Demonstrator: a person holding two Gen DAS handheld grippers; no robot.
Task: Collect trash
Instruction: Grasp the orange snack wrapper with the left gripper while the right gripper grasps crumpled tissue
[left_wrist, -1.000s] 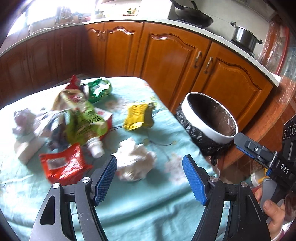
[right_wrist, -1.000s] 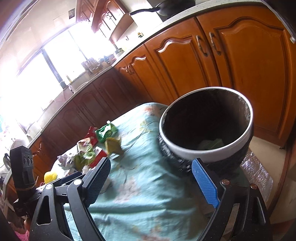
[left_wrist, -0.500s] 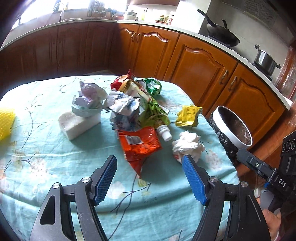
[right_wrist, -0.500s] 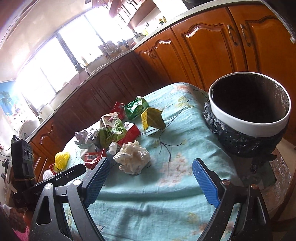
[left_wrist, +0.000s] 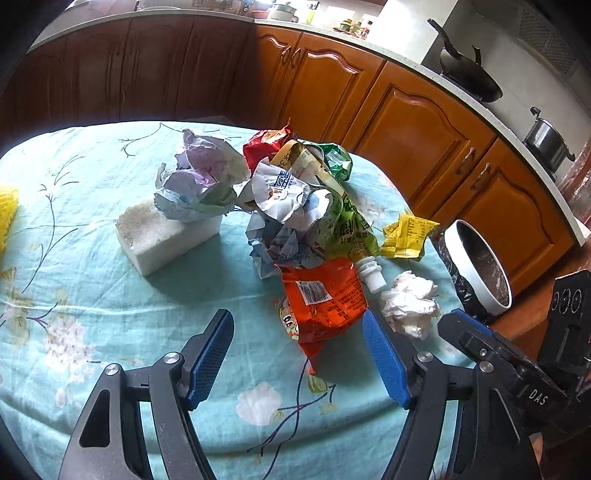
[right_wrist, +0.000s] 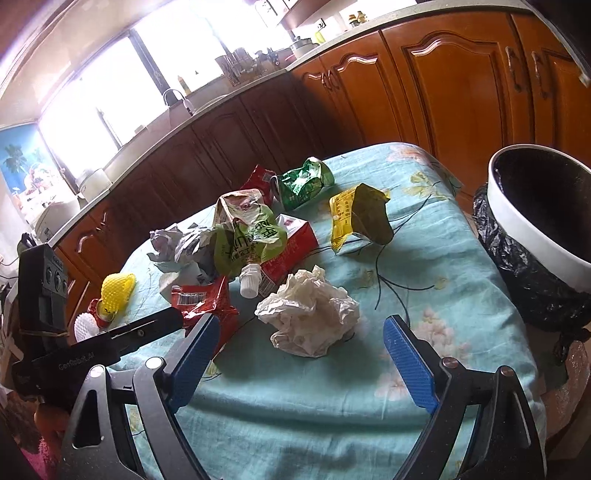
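Wooden cabinets (left_wrist: 406, 122) curved behind the table (left_wrist: 92, 295), whose middle carried the trash pile (left_wrist: 306, 206). Only the left view showed the white block (left_wrist: 166, 232) and stove pot (left_wrist: 546, 138); only the right showed the bright window (right_wrist: 122, 85). The bin (right_wrist: 535, 236) stood off the table's edge. Both tongs, left (left_wrist: 299, 358) and right (right_wrist: 299, 362), were spread and empty, the right above the tissue wad (right_wrist: 310, 314).

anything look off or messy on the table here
Yes: crumpled wrappers, a green spouted pouch and a white paper wad lie strewn on the tablecloth, while the bin stands right beside the table.
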